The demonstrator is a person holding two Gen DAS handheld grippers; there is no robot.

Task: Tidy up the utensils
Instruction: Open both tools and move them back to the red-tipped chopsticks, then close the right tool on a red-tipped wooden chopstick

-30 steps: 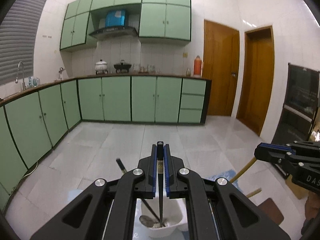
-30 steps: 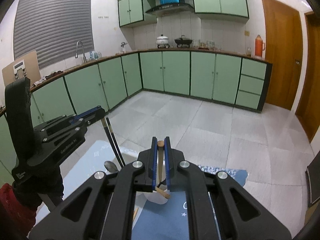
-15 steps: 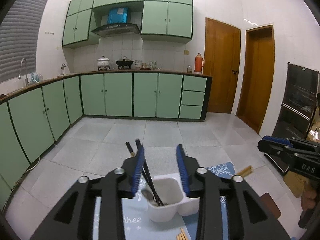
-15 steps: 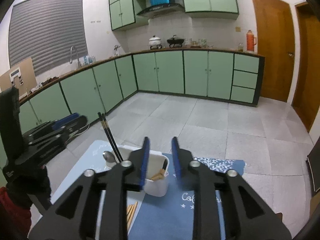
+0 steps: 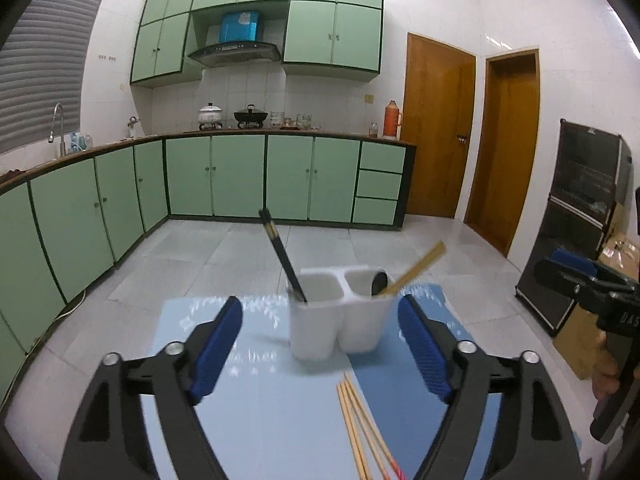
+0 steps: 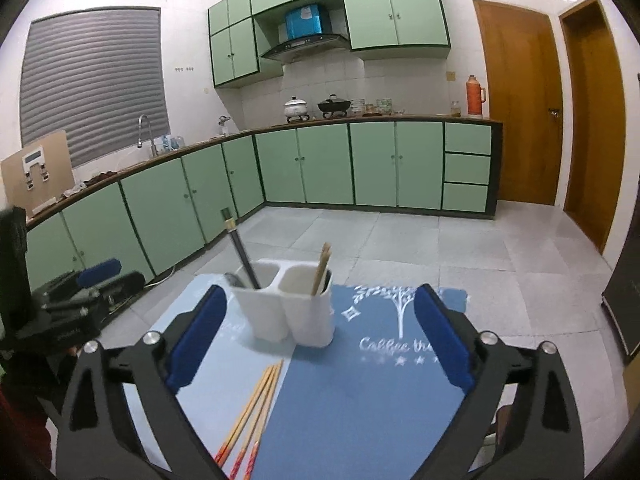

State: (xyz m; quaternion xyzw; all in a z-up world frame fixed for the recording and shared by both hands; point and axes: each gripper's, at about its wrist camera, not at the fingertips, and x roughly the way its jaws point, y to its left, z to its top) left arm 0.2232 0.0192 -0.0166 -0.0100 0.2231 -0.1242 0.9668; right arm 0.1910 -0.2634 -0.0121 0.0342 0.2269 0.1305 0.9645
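The blue mat point(image 6: 360, 392) now fills the foreground of both wrist views, where a second ago it was barely in sight behind the clamped fingers; both hand-held tools have drawn back from the work.

On the mat stands the white two-cup holder point(image 5: 338, 320), now ahead of both grippers instead of beneath them.

The left gripper point(image 5: 320, 344) has just been opening and stands released, nothing between its blue pads. A second ago it was clenched on a black chopstick; the black chopsticks point(image 5: 282, 256) now lean in the holder's left cup. The right gripper point(image 6: 320, 336) has likewise just been opening and is empty (it had been pinching a wooden stick). The wooden chopsticks point(image 6: 322, 268) now rest in the right cup.

So one delivery per hand looks finished, each kind sorted into its own cup.

Smallest but most telling: a few loose wooden chopsticks point(image 6: 250, 412) lie flat on the mat just in front of the holder, so I judge the task unfinished, with those next.
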